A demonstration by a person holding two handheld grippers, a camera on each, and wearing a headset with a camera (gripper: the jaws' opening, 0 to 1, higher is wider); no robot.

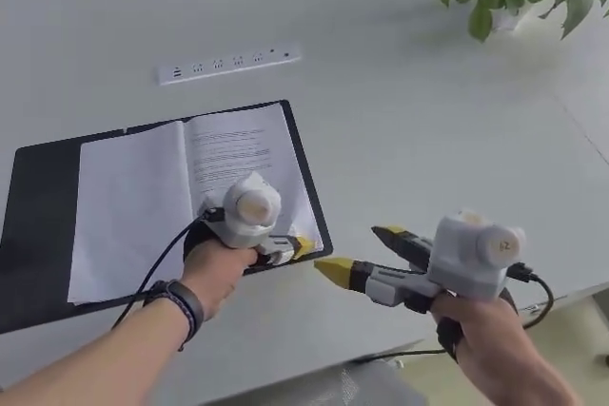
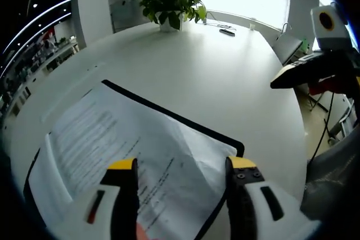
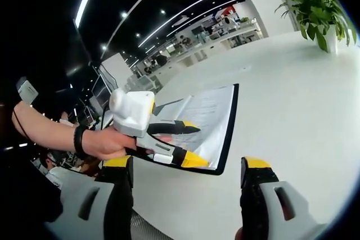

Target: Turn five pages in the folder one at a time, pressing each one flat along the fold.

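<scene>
The folder lies open on the counter in the left half of the head view. Its fold runs from upper to lower frame between a blank left sheet and the printed right page. We have the left gripper at that page's lower right corner — its fingers spread apart, nothing pinched, the paper lying just beyond them. The right gripper hangs over bare counter right of the folder, fingers likewise apart and empty. The left hand is nearer, so we judge it should catch the page's free edge and carry it leftward across the fold.
</scene>
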